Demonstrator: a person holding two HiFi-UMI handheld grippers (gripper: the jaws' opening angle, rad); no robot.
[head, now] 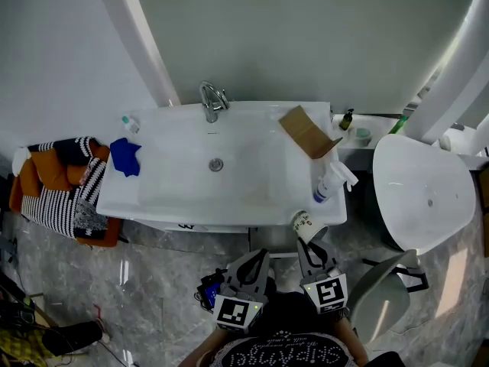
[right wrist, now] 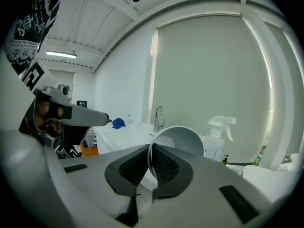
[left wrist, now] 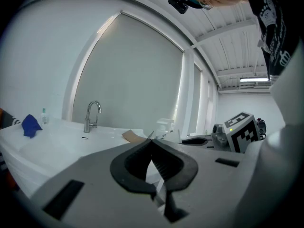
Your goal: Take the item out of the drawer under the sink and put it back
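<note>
While we look steeply down, the white sink counter (head: 176, 193) fills the middle of the head view. A rounded white fixture (head: 420, 193) stands just to its right, and a chair draped in striped and orange cloth (head: 57, 193) sits at its left end. On the counter, in falling order of size, we see a folded piece of cardboard (head: 304, 131) at the back right and a white spray bottle (head: 331, 180) near the front right corner. A blue cloth (head: 124, 157) lies on the left side, and the chrome faucet (head: 212, 102) rises at the back edge.

Before the counter's front edge we hold both grippers side by side. The left gripper (head: 257, 257) points toward the sink with its jaws pressed tip to tip and nothing between them.

The right gripper (head: 311, 241) is clamped on the paper cup (head: 304, 222) — one pad inside the mouth, one outside, with the thin rim wall pinched between them. The cup hangs at the counter's front right edge, just below the spray bottle in the head view; we cannot tell whether it touches the edge. Its long axis runs on along the gripper's own line. The base points away from us toward the sink, and the open mouth faces back at the gripper. In the right gripper view we look straight into its white inside.
</note>
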